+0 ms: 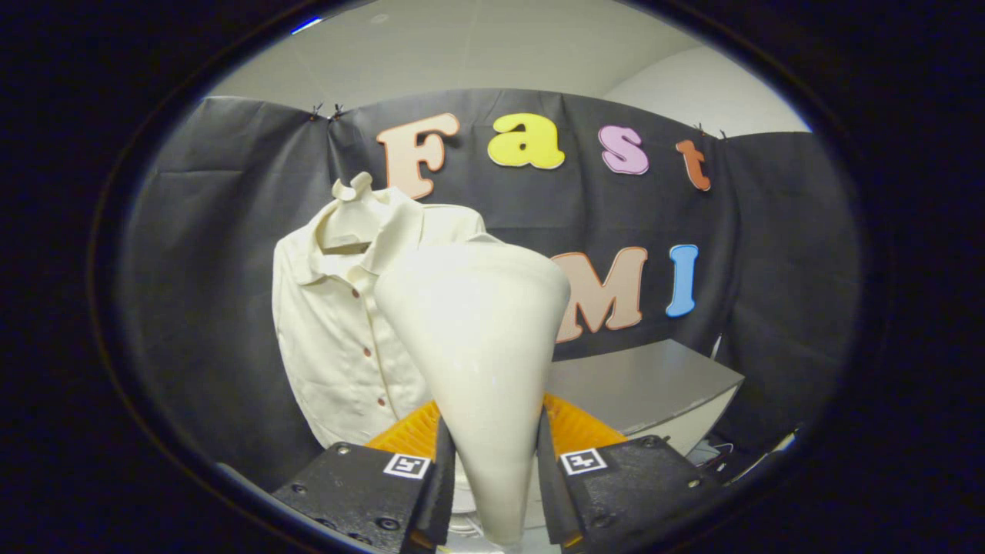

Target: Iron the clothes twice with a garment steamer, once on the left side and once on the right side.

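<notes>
— Where is the garment steamer (477,362)?

— Between the jaws of the gripper (489,469), which are clamped on its narrow handle from both sides; its wide head flares up toward twelve o'clock.

— How will it handle?

— Hard, smooth plastic, likely slippery and top-heavy, so I'd judge a grip low on the neck is right, kept firm so it doesn't twist.

— And the shirt (346,323)?

— Beyond the steamer at about ten o'clock, hanging on a hanger (350,231) against the wall. Soft, light cloth; it would sway under a push. A grey surface (646,385) stands at two o'clock.
</notes>
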Demonstrator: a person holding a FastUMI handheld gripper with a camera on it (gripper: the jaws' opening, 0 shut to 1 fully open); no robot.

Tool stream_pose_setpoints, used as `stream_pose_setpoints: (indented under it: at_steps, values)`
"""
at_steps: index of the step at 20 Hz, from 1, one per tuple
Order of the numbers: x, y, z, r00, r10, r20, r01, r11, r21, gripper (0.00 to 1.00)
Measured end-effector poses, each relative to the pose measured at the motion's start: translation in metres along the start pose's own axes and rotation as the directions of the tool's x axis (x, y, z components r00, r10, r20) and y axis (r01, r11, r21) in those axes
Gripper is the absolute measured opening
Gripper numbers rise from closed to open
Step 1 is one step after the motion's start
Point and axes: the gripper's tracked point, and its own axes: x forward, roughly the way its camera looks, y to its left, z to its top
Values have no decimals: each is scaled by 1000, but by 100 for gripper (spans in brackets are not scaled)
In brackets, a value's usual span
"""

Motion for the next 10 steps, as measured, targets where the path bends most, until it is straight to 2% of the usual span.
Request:
stream_pose_setpoints:
  at_steps: [5, 10]
  values:
    - [15, 62, 5, 1000, -1, 24, 0, 999, 51, 45]
    - [36, 131, 12, 997, 34, 63, -37, 999, 35, 44]
